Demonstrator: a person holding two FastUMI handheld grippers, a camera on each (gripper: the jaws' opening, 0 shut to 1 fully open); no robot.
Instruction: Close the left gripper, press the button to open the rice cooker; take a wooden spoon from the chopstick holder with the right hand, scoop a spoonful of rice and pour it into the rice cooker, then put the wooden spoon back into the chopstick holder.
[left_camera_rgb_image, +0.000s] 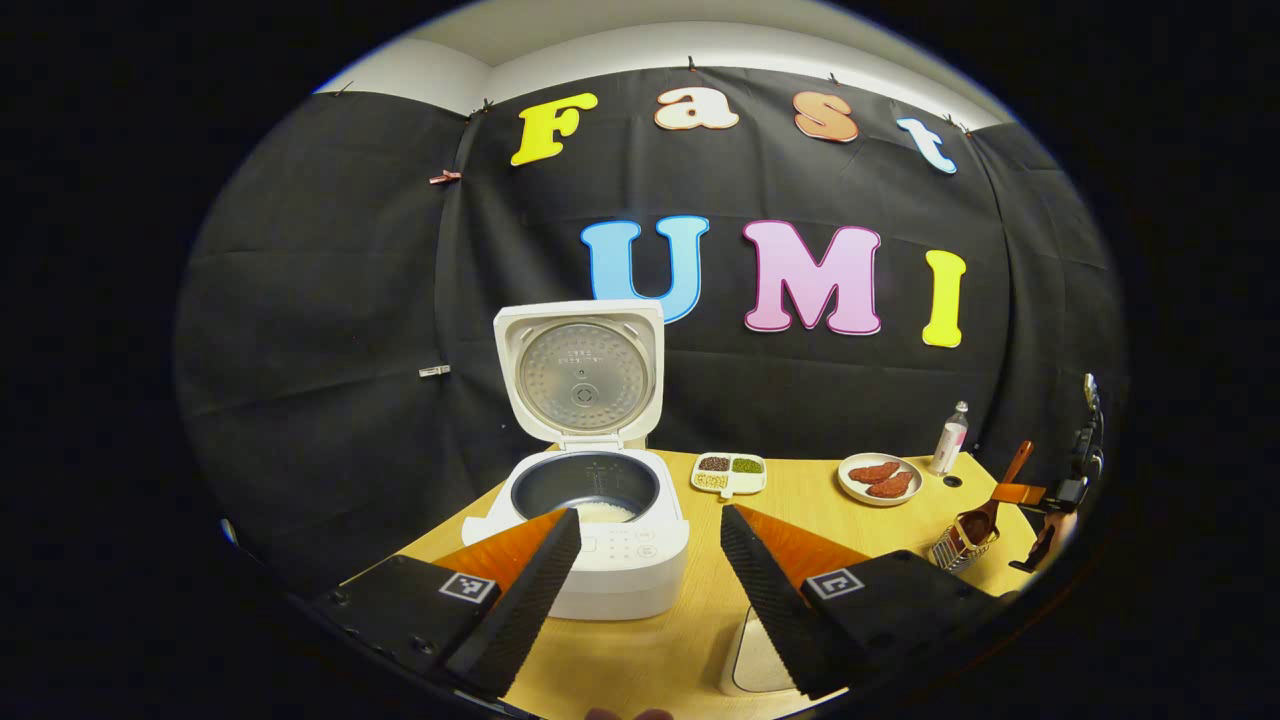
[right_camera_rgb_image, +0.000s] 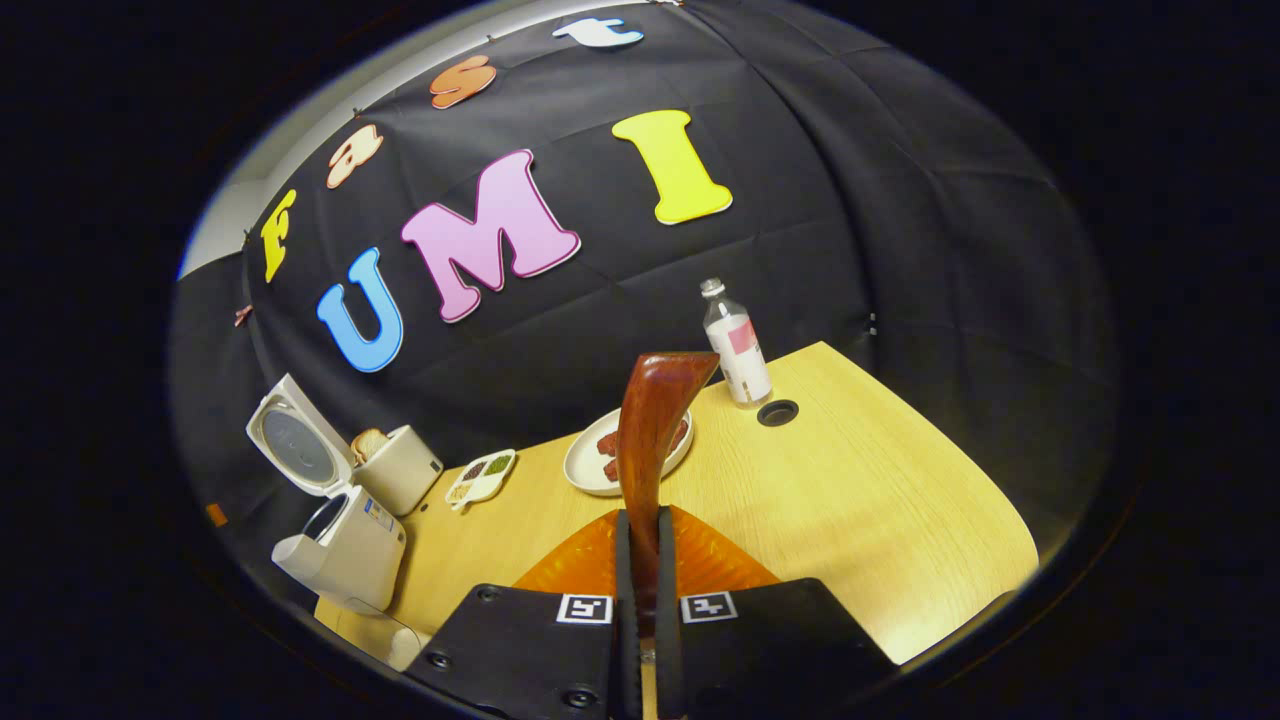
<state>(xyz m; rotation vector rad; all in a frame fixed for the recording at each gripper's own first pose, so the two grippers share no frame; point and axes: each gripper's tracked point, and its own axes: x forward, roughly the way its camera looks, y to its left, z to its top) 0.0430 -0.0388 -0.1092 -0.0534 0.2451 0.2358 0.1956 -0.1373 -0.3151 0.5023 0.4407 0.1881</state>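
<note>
The white rice cooker (left_camera_rgb_image: 600, 560) stands open with its lid (left_camera_rgb_image: 585, 370) upright, and white rice lies in the dark pot (left_camera_rgb_image: 595, 488). My left gripper (left_camera_rgb_image: 650, 535) hangs open just in front of it, holding nothing. At the far right, my right gripper (left_camera_rgb_image: 1030, 493) is shut on the handle of the wooden spoon (left_camera_rgb_image: 990, 505), whose bowl rests in the wire chopstick holder (left_camera_rgb_image: 955, 550). In the right gripper view, the spoon handle (right_camera_rgb_image: 655, 420) sticks up from between the fingers of the right gripper (right_camera_rgb_image: 641, 525). The cooker (right_camera_rgb_image: 340, 535) is far off to the left.
On the wooden table (left_camera_rgb_image: 820, 505) are a divided dish of beans (left_camera_rgb_image: 728, 472), a plate of red pieces (left_camera_rgb_image: 880, 478) and a small bottle (left_camera_rgb_image: 950, 437). A white container (left_camera_rgb_image: 750, 660) sits under my left gripper. A cream box (right_camera_rgb_image: 400, 465) stands behind the cooker.
</note>
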